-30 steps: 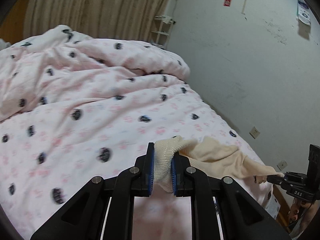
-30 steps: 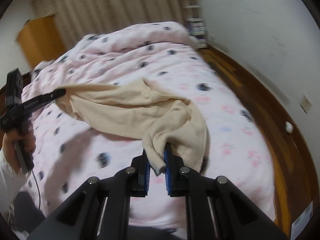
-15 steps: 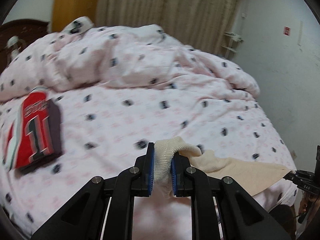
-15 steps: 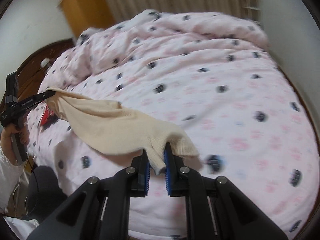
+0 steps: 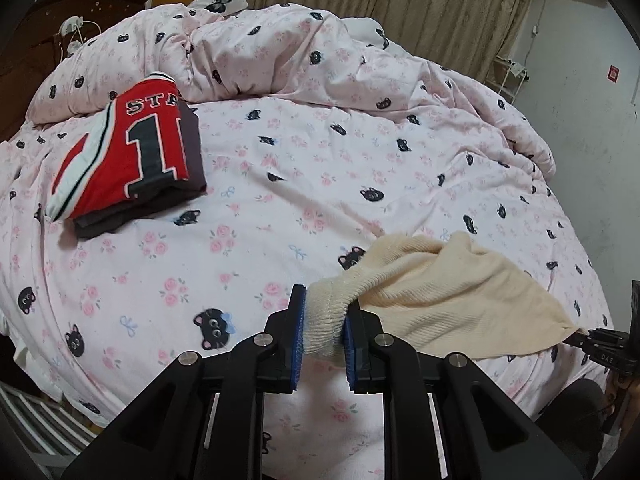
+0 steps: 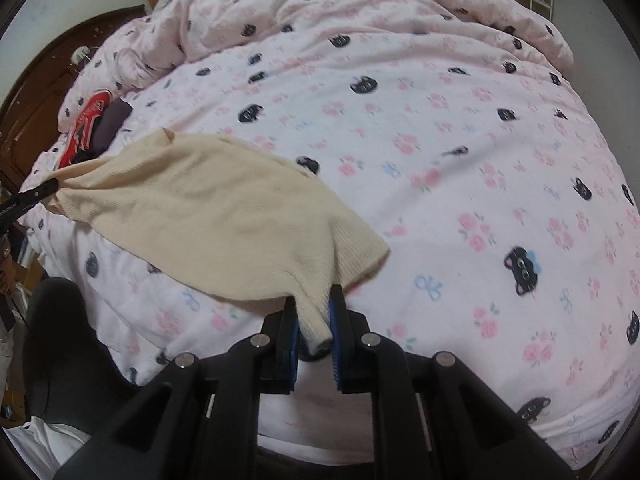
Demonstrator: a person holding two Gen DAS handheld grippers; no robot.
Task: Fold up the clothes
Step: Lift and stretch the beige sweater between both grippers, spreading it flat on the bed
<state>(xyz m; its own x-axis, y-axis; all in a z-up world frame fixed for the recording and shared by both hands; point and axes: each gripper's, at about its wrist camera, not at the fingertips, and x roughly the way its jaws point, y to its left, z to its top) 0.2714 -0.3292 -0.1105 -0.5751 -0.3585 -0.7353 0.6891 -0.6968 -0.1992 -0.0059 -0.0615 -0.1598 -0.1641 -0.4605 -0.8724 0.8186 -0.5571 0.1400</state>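
Left gripper (image 5: 323, 338): fingers pinching a ribbed edge of the cream knit sweater (image 5: 452, 296). Right gripper (image 6: 313, 330): fingers pinching another ribbed edge of it; grips unchanged since a second ago.

The sweater hangs stretched between the two grippers over the near part of the bed (image 6: 440, 152), toward 9 o'clock in the right wrist view; earlier it was bunched and drooping.

Both views have swung round: the wall and floor seen before are mostly gone, and a folded red jersey (image 5: 124, 156) on a dark garment (image 5: 192, 160) has come in at 10 o'clock.
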